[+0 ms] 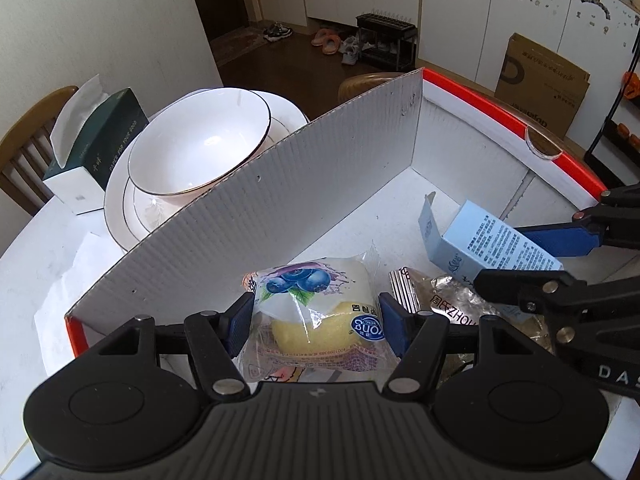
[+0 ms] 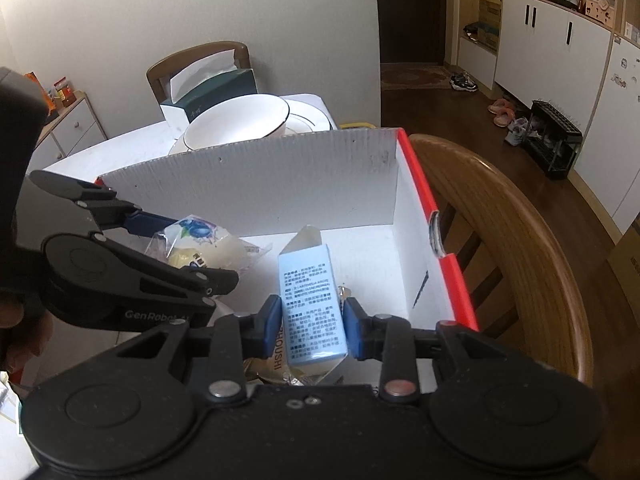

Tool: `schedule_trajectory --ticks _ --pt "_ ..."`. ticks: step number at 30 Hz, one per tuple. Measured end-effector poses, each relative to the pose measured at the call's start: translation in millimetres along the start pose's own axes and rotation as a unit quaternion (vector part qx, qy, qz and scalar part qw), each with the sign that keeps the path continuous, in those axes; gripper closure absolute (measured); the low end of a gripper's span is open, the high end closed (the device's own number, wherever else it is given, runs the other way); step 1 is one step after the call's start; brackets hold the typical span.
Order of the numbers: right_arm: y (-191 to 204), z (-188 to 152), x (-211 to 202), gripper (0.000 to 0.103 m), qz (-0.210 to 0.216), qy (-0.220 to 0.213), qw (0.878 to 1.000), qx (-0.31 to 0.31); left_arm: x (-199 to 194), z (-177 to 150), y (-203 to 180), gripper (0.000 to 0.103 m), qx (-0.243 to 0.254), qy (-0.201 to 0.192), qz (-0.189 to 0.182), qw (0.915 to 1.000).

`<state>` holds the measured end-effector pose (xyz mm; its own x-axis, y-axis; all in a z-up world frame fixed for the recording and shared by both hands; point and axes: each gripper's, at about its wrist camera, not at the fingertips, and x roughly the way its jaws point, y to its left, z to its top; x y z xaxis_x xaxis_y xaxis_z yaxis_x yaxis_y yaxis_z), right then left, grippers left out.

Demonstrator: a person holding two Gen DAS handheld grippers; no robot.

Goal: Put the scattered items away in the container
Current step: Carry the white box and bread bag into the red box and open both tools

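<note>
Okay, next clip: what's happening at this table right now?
A person is tidying small items into a white cardboard box with red edging. The left gripper is clamped on a blueberry snack packet and the right gripper on a light blue carton, both held over the box interior. A silver foil packet already lies inside. A bowl on plates and a tissue box sit beyond the box.

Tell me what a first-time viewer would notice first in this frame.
Both grippers hang over the white cardboard box with the red rim, each holding an item. The left gripper is shut on a blueberry snack packet near the box's left wall, and the right gripper is shut on a light blue carton toward the right. Behind the box, a white bowl sits on stacked plates beside a green tissue box.
</note>
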<state>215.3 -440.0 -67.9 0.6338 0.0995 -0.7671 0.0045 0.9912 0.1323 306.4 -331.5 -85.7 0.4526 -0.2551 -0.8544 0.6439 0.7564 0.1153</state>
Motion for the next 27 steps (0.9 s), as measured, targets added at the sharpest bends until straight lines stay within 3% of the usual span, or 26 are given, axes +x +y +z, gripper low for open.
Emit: schedule_trajectory --ticks 8,20,25,27 --pt "1.0 4.0 5.2 0.069 -0.002 0.004 1.0 -0.002 -0.5 -2.7 -3.0 0.031 0.015 -0.003 0.002 0.9999" --pt "-0.6 7.7 8.1 0.066 -0.013 0.011 1.0 0.0 -20.5 -10.3 3.9 0.024 -0.004 -0.032 -0.02 0.9993" --pt "-0.7 8.5 0.8 0.056 -0.011 0.005 1.0 0.002 -32.4 -15.2 8.9 0.024 -0.011 -0.044 -0.03 0.9985" --pt "-0.5 9.3 -3.1 0.045 -0.016 0.0 1.0 0.004 -37.2 -17.8 10.7 0.024 -0.013 -0.051 -0.032 0.9981"
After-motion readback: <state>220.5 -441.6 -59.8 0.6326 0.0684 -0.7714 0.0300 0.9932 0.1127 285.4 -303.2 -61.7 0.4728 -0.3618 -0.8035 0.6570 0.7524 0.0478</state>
